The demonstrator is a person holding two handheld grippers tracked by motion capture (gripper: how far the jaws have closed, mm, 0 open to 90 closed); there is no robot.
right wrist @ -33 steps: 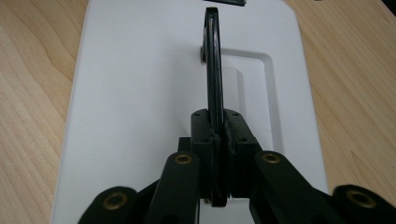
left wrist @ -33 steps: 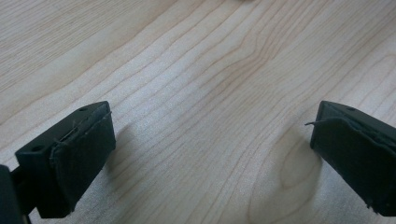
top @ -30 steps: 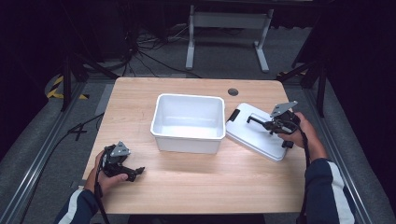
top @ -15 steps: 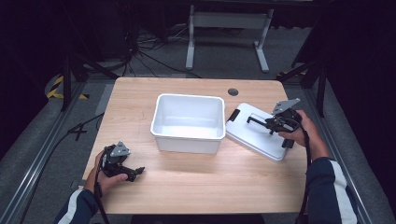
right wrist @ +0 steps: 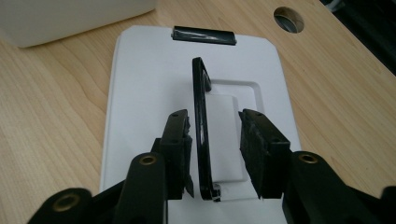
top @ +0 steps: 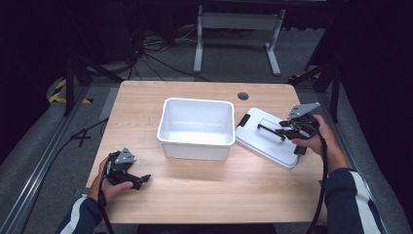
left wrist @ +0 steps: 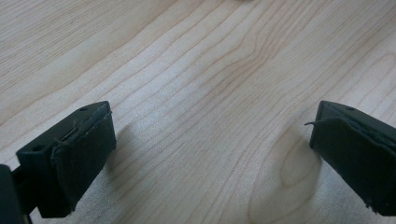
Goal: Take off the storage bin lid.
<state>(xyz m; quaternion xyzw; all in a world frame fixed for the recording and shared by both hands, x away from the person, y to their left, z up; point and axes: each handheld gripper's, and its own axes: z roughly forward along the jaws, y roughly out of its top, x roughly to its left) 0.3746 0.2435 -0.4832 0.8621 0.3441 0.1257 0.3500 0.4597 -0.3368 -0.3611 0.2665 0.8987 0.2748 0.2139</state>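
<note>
1. Brightly and evenly lit worktop (top: 204, 195) in the high view, against near-black surroundings with only dim floor and cables.
2. Slightly soft overall in the high view, fine detail smeared.
3. Faint glare on the white tub (top: 196, 127) floor; short, soft shadows along its base.
4. Close and sharp on the wood grain in the left gripper view, with diffuse shadows beside each black pad (left wrist: 77, 154).
5. Glossy highlight along the black handle (right wrist: 201, 140) in the right gripper view; near tongs parts blurred, far corners dark.
</note>
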